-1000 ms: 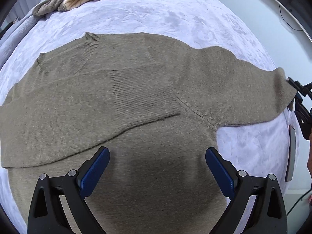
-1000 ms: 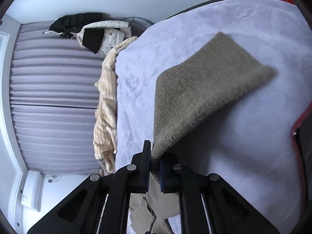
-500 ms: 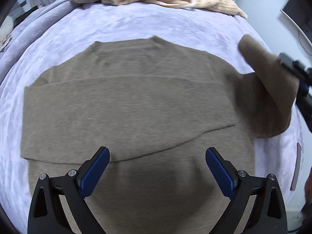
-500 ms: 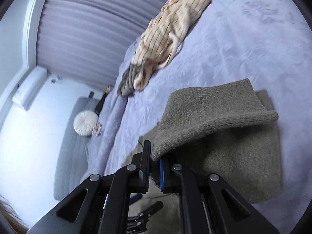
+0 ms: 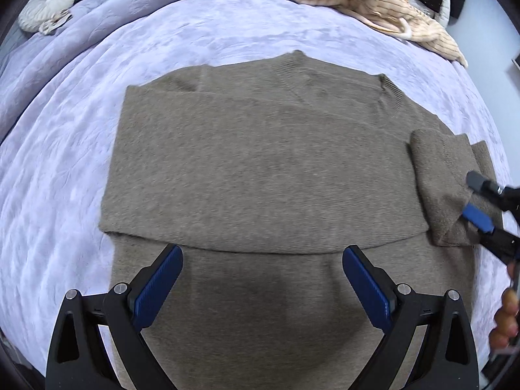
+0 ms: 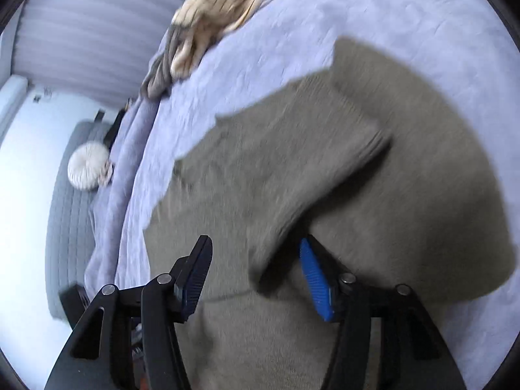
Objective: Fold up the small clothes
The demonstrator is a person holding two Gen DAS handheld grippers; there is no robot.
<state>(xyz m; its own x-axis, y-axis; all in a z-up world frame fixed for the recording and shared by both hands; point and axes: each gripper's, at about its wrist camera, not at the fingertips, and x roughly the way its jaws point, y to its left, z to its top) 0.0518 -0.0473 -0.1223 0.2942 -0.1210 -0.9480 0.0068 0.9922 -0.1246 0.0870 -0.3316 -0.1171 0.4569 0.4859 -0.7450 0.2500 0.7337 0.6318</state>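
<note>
My right gripper has just been opening; its jaws stand apart, and the sleeve lies loose between them, across the brown sweater on the bed. I think I should draw this gripper back gently, so the fold does not drag along. My left gripper hovers wide open and empty above the sweater's lower part. The right view is blurred, and the hem is cut off below.

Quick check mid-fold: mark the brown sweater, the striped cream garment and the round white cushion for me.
brown sweater [image 5: 266,169], left wrist view, middle of folded body.
striped cream garment [image 5: 390,9], left wrist view, its ribbed middle.
round white cushion [image 6: 88,169], right wrist view, its centre.
</note>
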